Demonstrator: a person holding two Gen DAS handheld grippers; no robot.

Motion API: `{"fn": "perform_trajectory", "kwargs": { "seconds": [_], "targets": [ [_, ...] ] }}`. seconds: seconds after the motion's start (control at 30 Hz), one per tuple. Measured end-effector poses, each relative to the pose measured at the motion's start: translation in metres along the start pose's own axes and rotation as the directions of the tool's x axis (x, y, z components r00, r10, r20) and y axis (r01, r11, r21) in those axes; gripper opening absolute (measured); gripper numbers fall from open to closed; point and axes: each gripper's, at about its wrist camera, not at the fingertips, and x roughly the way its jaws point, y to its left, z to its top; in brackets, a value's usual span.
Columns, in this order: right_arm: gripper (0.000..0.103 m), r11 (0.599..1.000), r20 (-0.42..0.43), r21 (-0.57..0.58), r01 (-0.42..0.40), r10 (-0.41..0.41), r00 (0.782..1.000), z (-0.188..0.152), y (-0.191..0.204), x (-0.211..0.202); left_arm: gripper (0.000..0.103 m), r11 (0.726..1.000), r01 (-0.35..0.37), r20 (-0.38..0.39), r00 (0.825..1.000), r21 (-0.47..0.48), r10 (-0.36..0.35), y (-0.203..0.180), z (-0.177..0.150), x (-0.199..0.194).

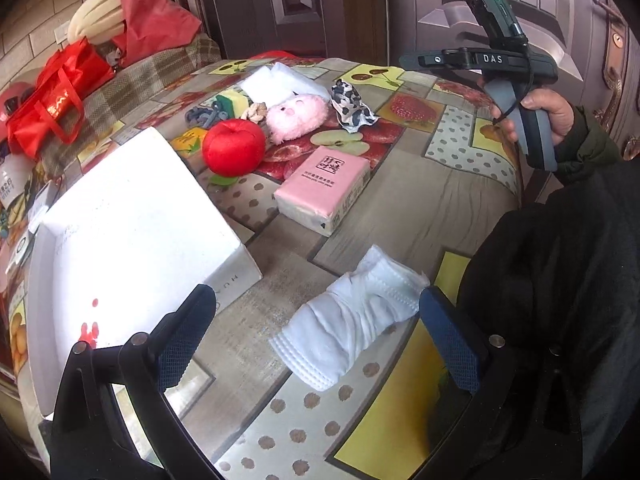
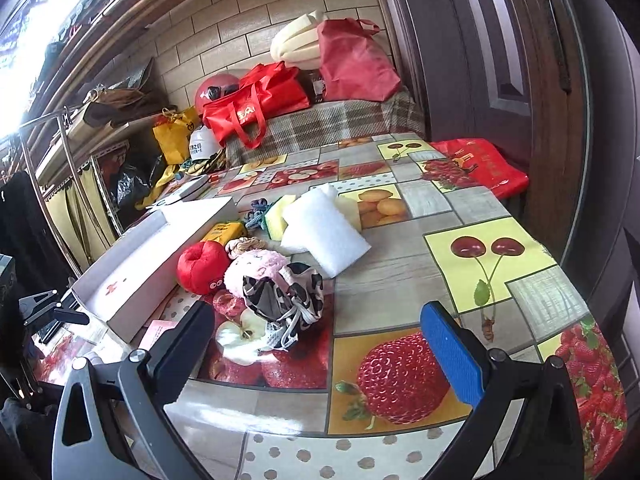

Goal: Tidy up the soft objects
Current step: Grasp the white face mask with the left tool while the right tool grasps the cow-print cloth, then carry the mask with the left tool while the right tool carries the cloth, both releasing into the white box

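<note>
A white box (image 1: 132, 236) lies open on the table's left; it also shows in the right wrist view (image 2: 132, 272). Beside it lie a red stuffed apple (image 1: 233, 147), a pink plush (image 1: 297, 118), a cow-print pouch (image 1: 352, 106), a pink tissue pack (image 1: 324, 190) and white foam (image 1: 280, 80). A folded white cloth (image 1: 352, 320) lies between my open left gripper's (image 1: 316, 332) fingers. My right gripper (image 2: 316, 348) is open and empty, just short of the cow-print pouch (image 2: 284, 296), the plush (image 2: 256, 268) and the apple (image 2: 200, 266).
The table wears a fruit-print cloth (image 2: 480, 252). Red bags (image 2: 256, 104) and a plaid-covered bench (image 2: 332, 124) stand behind. A brown door (image 2: 500, 60) is at the right. A yellow sponge (image 2: 276, 216) and grey cord (image 2: 256, 212) lie by the foam (image 2: 324, 232).
</note>
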Motion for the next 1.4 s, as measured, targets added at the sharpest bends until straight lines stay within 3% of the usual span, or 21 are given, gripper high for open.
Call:
{"fn": "perform_trajectory", "kwargs": {
  "seconds": [0.13,0.27,0.43,0.53,0.6,0.63,0.67,0.7,0.73,0.87,1.0,1.1,1.2,1.3,1.4],
  "targets": [
    [0.103,1.0,-0.048,-0.001,-0.007,0.007,0.999,0.0,-0.001,0.007,0.099,0.998,0.043,-0.066,0.997,0.042,-0.04,-0.009,-0.001,0.017],
    [0.103,0.998,-0.12,-0.055,0.011,-0.018,0.993,0.002,0.003,0.022,0.095,0.996,0.082,-0.103,0.992,0.024,-0.079,-0.008,-0.004,0.03],
    [0.103,0.991,-0.199,-0.129,-0.019,-0.007,0.98,0.01,0.02,0.054,0.069,0.99,0.139,-0.091,0.986,-0.012,-0.139,-0.002,-0.002,0.032],
    [0.103,0.98,-0.253,-0.198,0.013,-0.064,0.965,0.014,0.031,0.079,0.039,0.993,0.121,-0.073,0.99,-0.007,-0.121,-0.005,-0.002,0.03],
    [0.102,0.973,-0.294,-0.23,0.021,-0.09,0.952,0.014,0.036,0.095,0.037,0.991,0.132,-0.062,0.989,-0.03,-0.134,-0.001,-0.003,0.03],
    [0.099,0.97,-0.312,-0.241,0.023,-0.099,0.945,0.013,0.037,0.102,0.037,0.99,0.132,-0.057,0.989,-0.038,-0.134,0.0,-0.004,0.03],
    [0.084,0.969,-0.328,-0.245,0.018,-0.1,0.94,0.012,0.038,0.108,0.037,0.99,0.137,-0.052,0.989,-0.043,-0.139,0.001,-0.005,0.03],
    [0.053,0.97,-0.351,-0.244,0.005,-0.093,0.932,0.01,0.037,0.113,0.037,0.989,0.138,-0.049,0.989,-0.048,-0.14,0.002,-0.006,0.029],
    [0.046,0.97,-0.36,-0.242,-0.005,-0.085,0.929,0.009,0.036,0.115,0.037,0.99,0.136,-0.048,0.989,-0.049,-0.138,0.002,-0.006,0.029],
    [0.041,0.969,-0.324,-0.245,-0.024,-0.058,0.944,0.009,0.037,0.097,0.037,0.99,0.131,-0.042,0.99,-0.051,-0.133,0.001,-0.006,0.029],
    [0.041,0.976,-0.226,-0.216,-0.023,-0.027,0.974,0.013,0.037,0.066,0.036,0.991,0.114,-0.014,0.993,-0.07,-0.116,0.001,-0.007,0.025],
    [0.041,0.982,-0.107,-0.183,-0.036,0.017,0.994,0.022,0.041,0.036,0.036,0.99,0.1,0.062,0.994,-0.098,-0.094,0.002,-0.005,0.008],
    [0.041,0.986,0.014,-0.157,-0.056,0.059,0.998,0.031,0.049,0.008,0.036,0.989,0.03,0.157,0.987,-0.142,-0.007,0.011,0.001,-0.012],
    [0.041,0.99,0.111,-0.109,-0.087,0.1,0.989,0.039,0.058,-0.003,0.036,0.969,-0.112,0.231,0.959,-0.222,0.164,0.032,0.008,-0.026],
    [0.041,0.992,0.173,-0.088,-0.089,0.103,0.98,0.039,0.07,-0.001,0.036,0.917,-0.222,0.273,0.908,-0.332,0.319,0.06,0.009,-0.032]
  ]
}}
